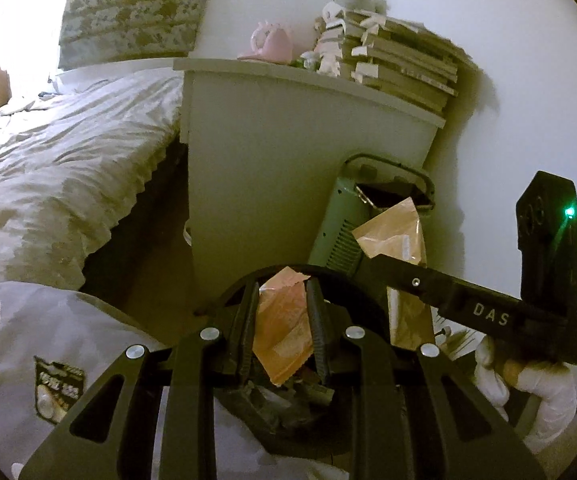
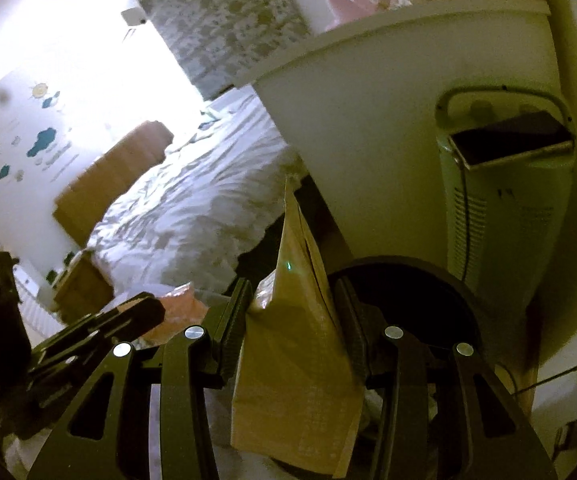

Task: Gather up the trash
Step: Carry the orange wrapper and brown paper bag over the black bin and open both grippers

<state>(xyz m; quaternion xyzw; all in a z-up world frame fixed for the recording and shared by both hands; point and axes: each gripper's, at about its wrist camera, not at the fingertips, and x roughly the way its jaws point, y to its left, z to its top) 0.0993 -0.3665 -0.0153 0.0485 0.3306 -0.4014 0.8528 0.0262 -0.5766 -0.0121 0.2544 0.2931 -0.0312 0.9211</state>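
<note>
Left gripper (image 1: pixel 282 320) clamped on orange wrapper (image 1: pixel 284 336), right gripper (image 2: pixel 294 312) gripping brown paper bag (image 2: pixel 296 368)

White letters "DAS" stand on the right gripper (image 1: pixel 368 258) body.

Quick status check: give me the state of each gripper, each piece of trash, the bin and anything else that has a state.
Left hand-held gripper: shut on orange wrapper.
Orange wrapper: crumpled, held over the bin.
Right hand-held gripper: shut on brown bag.
Brown bag: upright, pinched between the fingers.
Bin: black, open, below both grippers.
Bed: unmade, covers rumpled.
Phone: screen dark, lying on the green heater.
</note>
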